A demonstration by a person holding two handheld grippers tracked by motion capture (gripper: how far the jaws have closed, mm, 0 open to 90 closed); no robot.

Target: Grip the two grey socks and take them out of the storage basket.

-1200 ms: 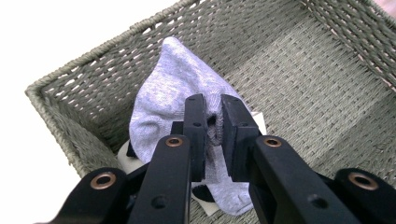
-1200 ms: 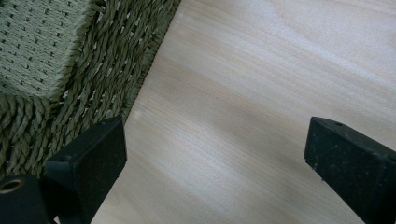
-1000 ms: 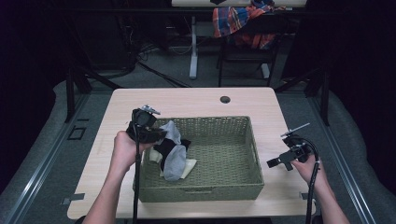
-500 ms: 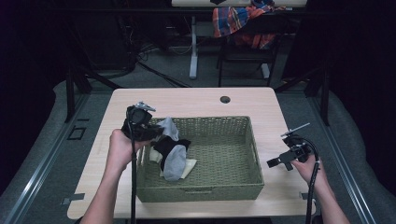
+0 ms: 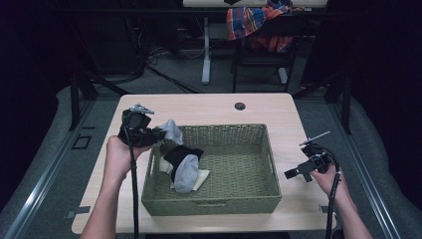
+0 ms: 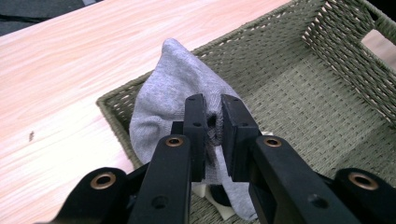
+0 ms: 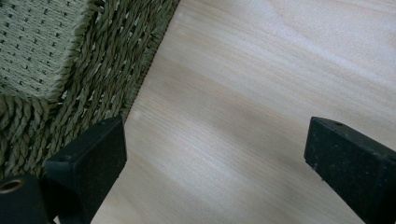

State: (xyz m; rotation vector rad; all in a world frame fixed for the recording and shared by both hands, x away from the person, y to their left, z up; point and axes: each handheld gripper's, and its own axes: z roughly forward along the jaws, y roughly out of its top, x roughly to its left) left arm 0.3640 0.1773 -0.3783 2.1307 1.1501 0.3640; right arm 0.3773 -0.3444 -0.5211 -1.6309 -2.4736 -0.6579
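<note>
At basket (image 5: 219, 199) left rim, your left gripper (image 6: 213, 109) pinches grey sock (image 6: 163, 93); lift clear of wicker before swinging out. Right gripper (image 7: 215, 154) gapes, idle.

In the left gripper view, the left tool (image 6: 214, 123) covers the pinched middle of the grey sock (image 6: 163, 93), and the picture's bottom edge cuts the sock's hanging end. Below the tool, a pale cloth (image 6: 205, 193) and something dark show only as slivers. Both tips of the right tool (image 7: 215, 154) run off its own picture.
</note>
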